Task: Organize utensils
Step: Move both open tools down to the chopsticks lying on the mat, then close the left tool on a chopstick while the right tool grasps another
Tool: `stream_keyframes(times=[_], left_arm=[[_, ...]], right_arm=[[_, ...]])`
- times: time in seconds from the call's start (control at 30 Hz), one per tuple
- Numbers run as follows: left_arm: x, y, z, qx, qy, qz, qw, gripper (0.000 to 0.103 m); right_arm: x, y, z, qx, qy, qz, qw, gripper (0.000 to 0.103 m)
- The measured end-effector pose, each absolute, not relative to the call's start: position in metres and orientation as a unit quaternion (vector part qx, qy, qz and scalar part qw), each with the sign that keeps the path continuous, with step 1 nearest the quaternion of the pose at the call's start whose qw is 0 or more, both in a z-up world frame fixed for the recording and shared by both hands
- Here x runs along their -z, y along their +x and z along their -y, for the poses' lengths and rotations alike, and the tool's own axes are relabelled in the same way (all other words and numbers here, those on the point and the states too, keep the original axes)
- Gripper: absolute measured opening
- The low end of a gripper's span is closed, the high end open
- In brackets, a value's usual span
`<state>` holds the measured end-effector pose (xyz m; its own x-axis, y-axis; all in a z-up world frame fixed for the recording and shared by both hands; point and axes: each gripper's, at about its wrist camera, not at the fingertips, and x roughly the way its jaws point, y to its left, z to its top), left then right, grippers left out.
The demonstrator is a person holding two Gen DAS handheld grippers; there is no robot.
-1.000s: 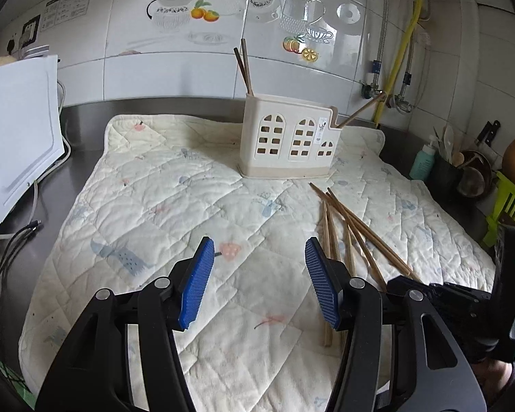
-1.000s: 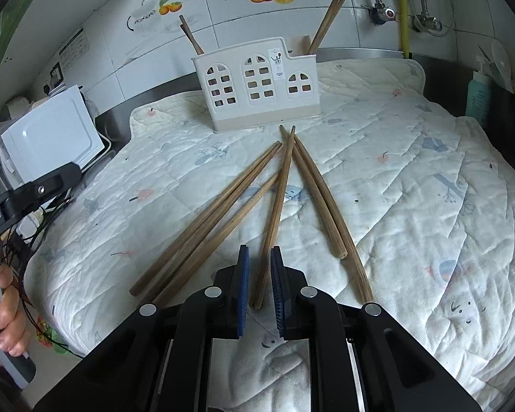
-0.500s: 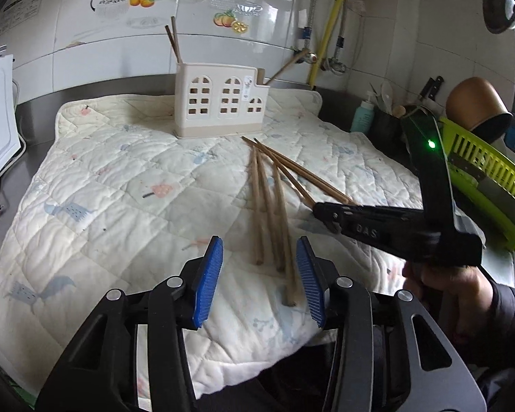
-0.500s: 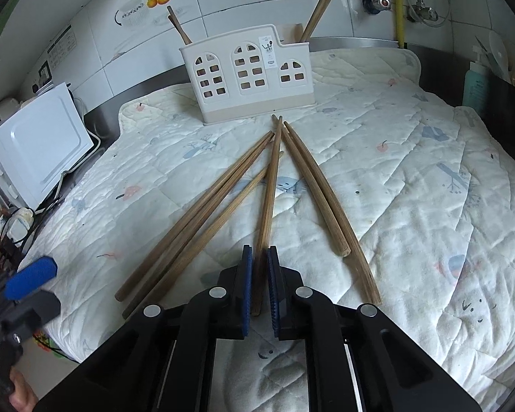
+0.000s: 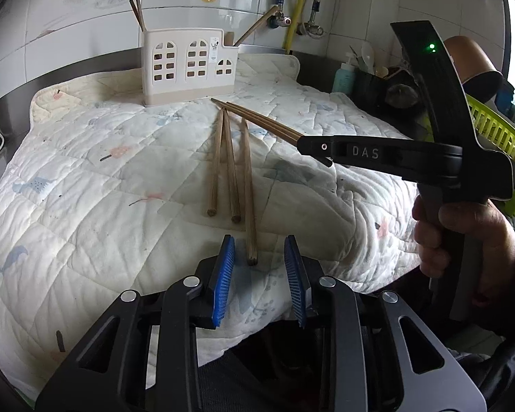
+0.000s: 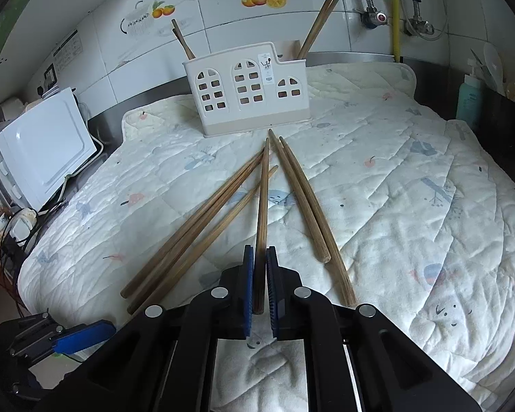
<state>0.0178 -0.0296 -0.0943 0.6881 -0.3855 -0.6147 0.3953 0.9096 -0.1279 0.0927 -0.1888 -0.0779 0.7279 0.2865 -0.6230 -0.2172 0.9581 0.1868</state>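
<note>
Wooden chopsticks are the story, so start with the left wrist view. Low in the centre of the frame, the left gripper (image 5: 259, 267) has its blue jaws parted wide with nothing between the pads. One loose chopstick (image 5: 249, 192) lies right ahead on the quilted mat (image 5: 86, 185), butt end sitting just inside the gap, long axis running straight away up the frame toward the white utensil holder (image 5: 189, 65) at upper centre. Two more chopsticks lie just left of it, nearly parallel. At mid right, the right gripper (image 5: 322, 149) reaches in from the side, a pair of chopsticks running up-left beyond its nose.

Over to the right wrist view. At bottom centre the right gripper (image 6: 260, 285) has its jaws nearly closed, pinching the near end of a held chopstick (image 6: 262, 199). That stick points dead ahead up the frame, tip aimed at the holder's base. A fan of three lies to the left of it, a pair to the right, all on the mat. The holder (image 6: 247, 89) stands upright at upper centre, chopsticks already poking from both end compartments.

My read: the right hand has its stick secured, and the move ahead is a lift and tilt upright into the holder. The left looks lined up along its own stick's axis, ready to close.
</note>
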Motion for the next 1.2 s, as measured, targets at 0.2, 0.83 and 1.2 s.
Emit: stream_keyframes(times=[0.2, 0.83, 1.2], left_arm=[[0.094, 0.024, 0.037, 0.221, 0.006, -0.326, 0.919, 0.026], [0.099, 0.052, 0.05, 0.202, -0.031, -0.333, 0.921, 0.007], [0.054, 0.052, 0.041, 0.199, -0.032, -0.287, 0.936, 0.005]], right_arm=[[0.072, 0.09, 0.192, -0.137, 0.054, -0.335, 0.931, 0.007], [0.053, 0.082, 0.202, -0.137, 0.057, -0.308, 0.94, 0.006], [0.013, 0.072, 0.206, -0.15, 0.04, -0.265, 0.952, 0.006]])
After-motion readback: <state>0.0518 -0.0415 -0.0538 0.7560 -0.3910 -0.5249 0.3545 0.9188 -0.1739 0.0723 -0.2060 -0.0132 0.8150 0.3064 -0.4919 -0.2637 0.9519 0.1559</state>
